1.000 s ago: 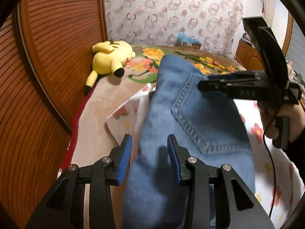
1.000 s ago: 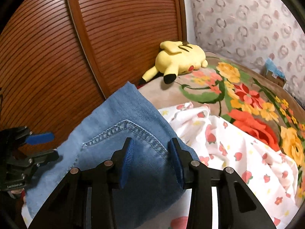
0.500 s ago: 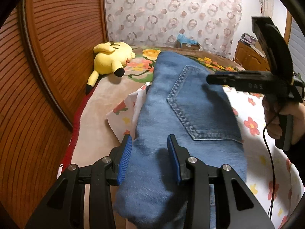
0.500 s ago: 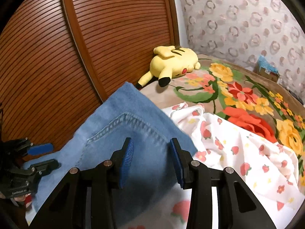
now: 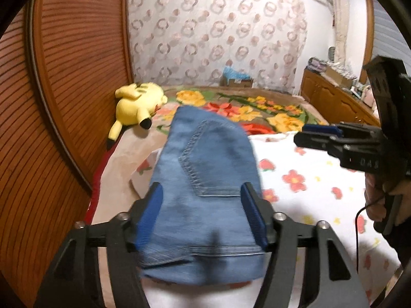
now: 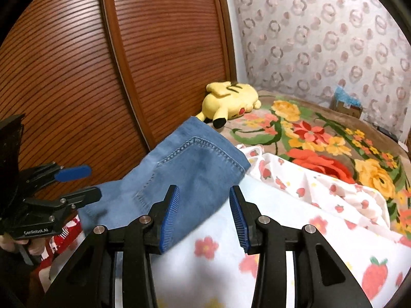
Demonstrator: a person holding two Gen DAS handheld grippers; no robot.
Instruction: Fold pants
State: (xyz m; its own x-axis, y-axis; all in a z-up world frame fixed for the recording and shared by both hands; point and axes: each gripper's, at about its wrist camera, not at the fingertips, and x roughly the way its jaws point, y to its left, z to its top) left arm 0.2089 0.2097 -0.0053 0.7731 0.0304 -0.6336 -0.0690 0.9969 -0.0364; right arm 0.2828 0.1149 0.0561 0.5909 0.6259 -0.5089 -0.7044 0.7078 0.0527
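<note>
The blue denim pants [image 5: 208,179] lie folded into a narrow stack on the bed, back pocket up; they also show in the right wrist view [image 6: 190,179]. My left gripper [image 5: 203,215] is open, its fingers wide apart on either side of the near end of the pants, holding nothing. My right gripper [image 6: 203,215] is open and empty beside the pants' right edge, over the white sheet. Each gripper shows in the other's view: the right one [image 5: 318,134] and the left one [image 6: 77,182].
A white flowered sheet [image 5: 308,179] lies under the pants on a floral blanket [image 6: 321,138]. A yellow plush toy [image 5: 138,102] lies by the ribbed wooden wall [image 6: 128,64]. A curtain, a small box [image 5: 236,79] and a wooden cabinet [image 5: 334,97] stand at the back.
Both grippers have opened and let go of the pants, which have dropped onto the bed. The right gripper has pulled away to the right.
</note>
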